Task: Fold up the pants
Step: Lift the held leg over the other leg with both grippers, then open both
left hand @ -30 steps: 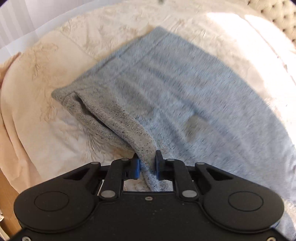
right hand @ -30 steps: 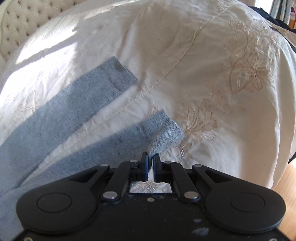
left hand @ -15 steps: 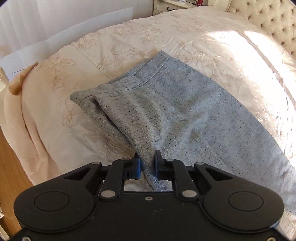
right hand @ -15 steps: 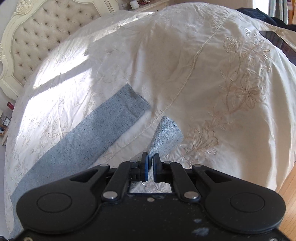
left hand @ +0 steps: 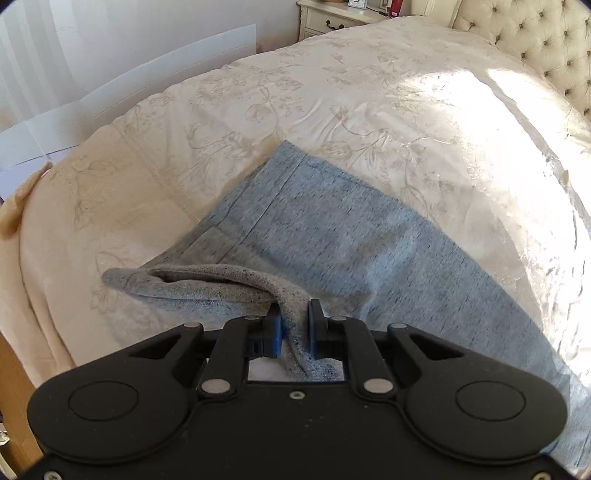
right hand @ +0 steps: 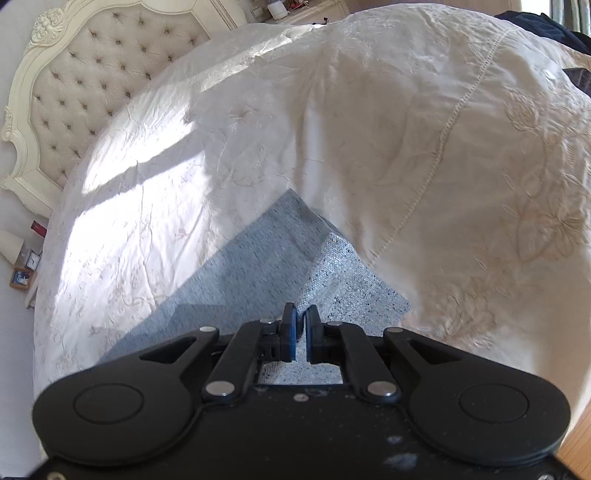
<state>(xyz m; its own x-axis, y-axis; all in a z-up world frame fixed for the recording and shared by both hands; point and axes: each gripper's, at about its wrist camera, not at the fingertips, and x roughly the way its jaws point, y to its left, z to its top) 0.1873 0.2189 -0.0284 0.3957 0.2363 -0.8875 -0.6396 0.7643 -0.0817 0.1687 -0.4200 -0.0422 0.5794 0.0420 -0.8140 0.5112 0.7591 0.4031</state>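
left gripper (left hand: pixel 294 314): lower centre of the left wrist frame. its jaws are clamped on a bunched fold of the grey pants (left hand: pixel 332 240), at the waistband end. the cloth fills the gap between the blue-faced pads and hangs down below them. from the pinch point, the rolled waistband edge runs to the left of the frame and ends in a loose corner lying on the bedspread (left hand: pixel 258 110). the remaining cloth spreads flat toward the centre and the lower right of the frame.

right gripper (right hand: pixel 301 314): lower centre of the right wrist frame. its jaws are nearly together, pinching a thin edge of one pant leg. this leg end is turned over, with the paler inner face showing just right of the pads. the other leg lies flat to the left, reaching a corner near the middle of the frame.

surroundings: the pants lie on a cream embroidered bedspread with a bright sunlit patch. a tufted headboard (right hand: pixel 92 74) occupies the upper left of the right wrist frame. a nightstand (left hand: pixel 332 18) sits at the top centre of the left wrist frame.
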